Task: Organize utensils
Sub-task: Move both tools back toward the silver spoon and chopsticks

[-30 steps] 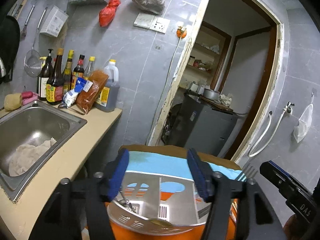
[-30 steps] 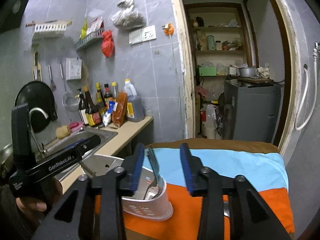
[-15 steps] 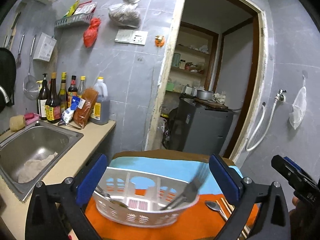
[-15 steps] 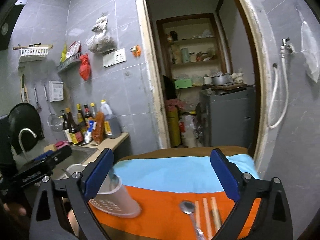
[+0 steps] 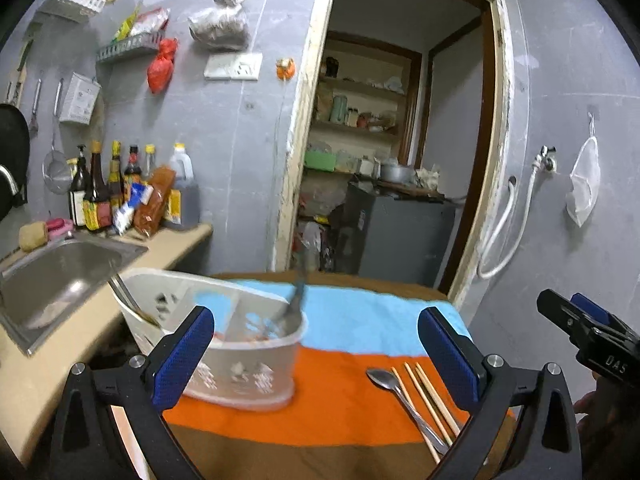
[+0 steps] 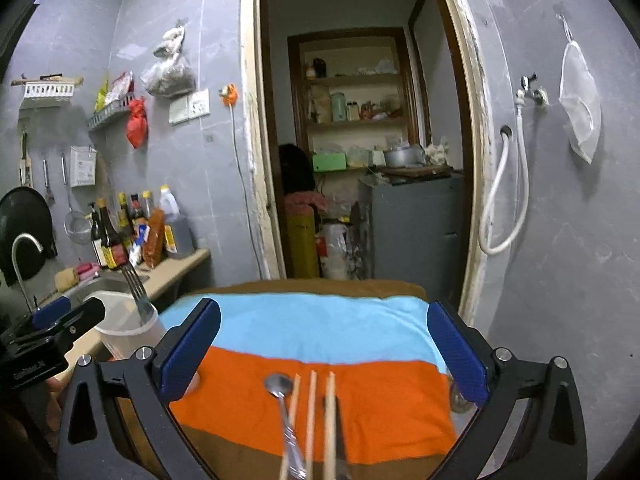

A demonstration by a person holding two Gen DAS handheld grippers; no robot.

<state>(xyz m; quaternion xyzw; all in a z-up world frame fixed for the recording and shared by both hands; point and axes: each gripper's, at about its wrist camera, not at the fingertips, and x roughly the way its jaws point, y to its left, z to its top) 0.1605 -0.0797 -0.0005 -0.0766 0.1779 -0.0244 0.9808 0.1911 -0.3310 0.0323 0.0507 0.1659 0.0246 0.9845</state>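
A white plastic utensil basket (image 5: 240, 356) stands on the left of the striped cloth (image 5: 360, 320), with a fork (image 5: 294, 300) and another utensil handle standing in it. A metal spoon (image 5: 404, 400) and three wooden chopsticks (image 5: 430, 396) lie on the orange stripe at the right. My left gripper (image 5: 316, 356) is open and empty, above and behind the basket. My right gripper (image 6: 324, 348) is open and empty, above the spoon (image 6: 282, 396) and chopsticks (image 6: 320, 412). The basket (image 6: 124, 324) and fork (image 6: 136, 288) show at the left of the right wrist view.
A steel sink (image 5: 52, 280) is set in the beige counter (image 5: 180, 240) at the left, with sauce bottles (image 5: 116, 196) against the grey tiled wall. An open doorway (image 5: 384, 160) leads to a storeroom with a grey cabinet (image 5: 396, 236). A white hose (image 5: 504, 232) hangs at the right.
Both grippers opened wide and drew back from the basket. The left let go of the basket; the right swung right, over the spoon and chopsticks.
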